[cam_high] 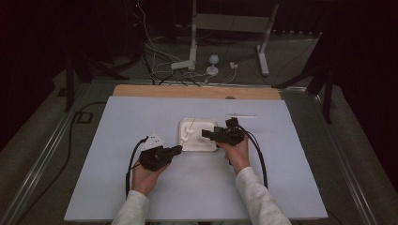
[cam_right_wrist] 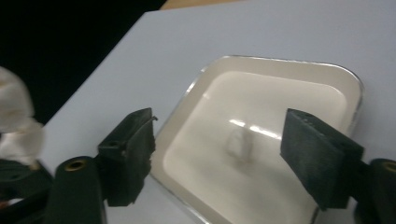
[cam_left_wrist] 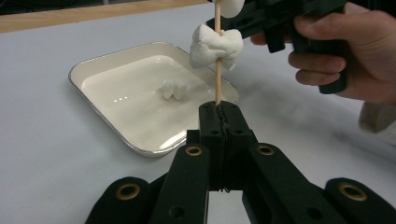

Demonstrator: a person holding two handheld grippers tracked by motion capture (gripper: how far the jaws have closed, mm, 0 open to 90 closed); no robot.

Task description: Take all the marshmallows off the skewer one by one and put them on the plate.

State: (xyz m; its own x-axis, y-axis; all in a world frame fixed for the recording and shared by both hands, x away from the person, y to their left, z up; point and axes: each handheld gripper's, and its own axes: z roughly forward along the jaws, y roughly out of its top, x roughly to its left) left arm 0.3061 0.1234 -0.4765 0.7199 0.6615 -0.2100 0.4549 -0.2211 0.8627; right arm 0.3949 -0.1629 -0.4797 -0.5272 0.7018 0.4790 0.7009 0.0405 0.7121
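My left gripper (cam_left_wrist: pixel 219 111) is shut on the lower end of an upright wooden skewer (cam_left_wrist: pixel 217 86). A white marshmallow (cam_left_wrist: pixel 215 45) is threaded on the skewer, with a second one (cam_left_wrist: pixel 231 5) just above it. In the high view the left gripper (cam_high: pixel 177 149) sits at the front left corner of a white tray (cam_high: pixel 206 123). One loose marshmallow (cam_left_wrist: pixel 173 89) lies in the tray (cam_left_wrist: pixel 107 60). My right gripper (cam_right_wrist: pixel 219 127) is open above the tray (cam_right_wrist: pixel 280 65), over that blurred loose marshmallow (cam_right_wrist: pixel 240 144). The skewered marshmallows (cam_right_wrist: pixel 16 116) are to its left.
A pale blue mat (cam_high: pixel 141 187) covers the table, with a wooden strip (cam_high: pixel 197 91) along its far edge. A spare skewer (cam_high: pixel 241 115) lies on the mat behind the right gripper (cam_high: pixel 205 133). Cables and stand legs (cam_high: pixel 192 61) are on the floor beyond.
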